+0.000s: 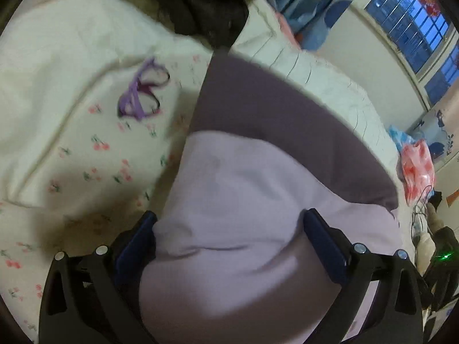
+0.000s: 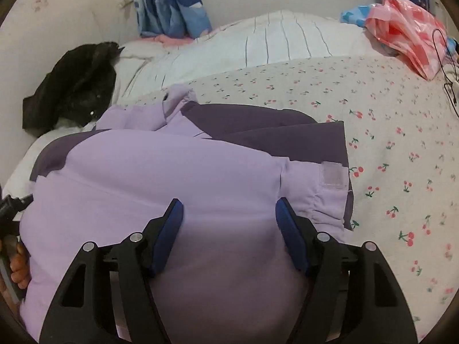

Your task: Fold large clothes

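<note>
Jacket (image 2: 160, 177) cloth, light purple with dark purple parts, fills the gap between the spread-apart fingers of the right tool (image 2: 229, 223) and the left tool (image 1: 229, 229), and it lies on the bed (image 2: 387, 149) with the cherry sheet, near a black coat (image 2: 74, 86) and a pink bag (image 2: 407, 34)

— What sort of place is this?
— A bedroom in a home. A bed with a cherry-print sheet (image 2: 387, 132) fills the right wrist view, with a striped quilt (image 2: 258, 46) behind it.
— Anything else?
— Blue patterned curtains (image 2: 169, 5) at upper left, and a barred window (image 1: 413, 20) at upper right of the left wrist view.
</note>
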